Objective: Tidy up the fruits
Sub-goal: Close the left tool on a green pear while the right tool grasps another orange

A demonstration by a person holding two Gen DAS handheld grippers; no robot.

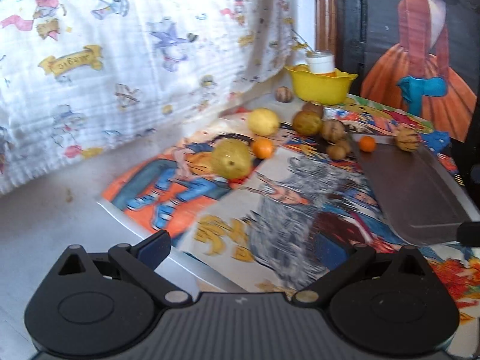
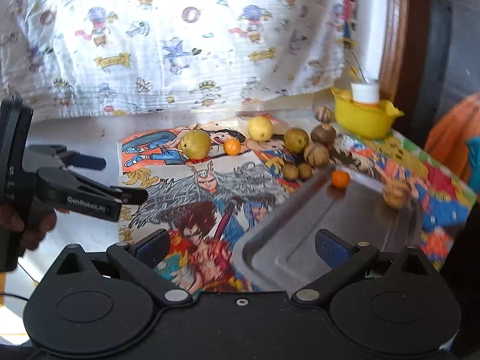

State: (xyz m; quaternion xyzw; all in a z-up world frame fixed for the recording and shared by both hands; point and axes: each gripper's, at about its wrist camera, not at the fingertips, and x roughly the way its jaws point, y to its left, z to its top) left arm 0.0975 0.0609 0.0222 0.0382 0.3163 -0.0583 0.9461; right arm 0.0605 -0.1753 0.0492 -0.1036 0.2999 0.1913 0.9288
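Observation:
Fruits lie on a cartoon-print mat: a large yellow-green fruit [image 1: 231, 158] [image 2: 195, 144], a small orange [image 1: 262, 148] [image 2: 232, 146], a lemon [image 1: 263, 121] [image 2: 260, 128], a greenish round fruit [image 1: 307, 123] [image 2: 296, 140] and several brown striped ones [image 1: 332, 130] [image 2: 316, 154]. A metal tray [image 1: 414, 192] [image 2: 330, 231] holds a small orange [image 1: 367, 143] [image 2: 340, 178] and a striped fruit [image 1: 406, 139] [image 2: 395, 195]. My left gripper [image 1: 241, 247] [image 2: 120, 177] is open and empty, well short of the fruits. My right gripper [image 2: 243, 247] is open and empty over the tray's near corner.
A yellow bowl [image 1: 321, 85] [image 2: 364, 120] with a white-capped bottle [image 1: 320, 61] [image 2: 365, 91] stands at the back. One striped fruit [image 1: 283, 93] [image 2: 322, 114] lies beside it. A printed cloth [image 1: 135, 54] hangs behind. The table edge [image 1: 135, 225] runs at the left.

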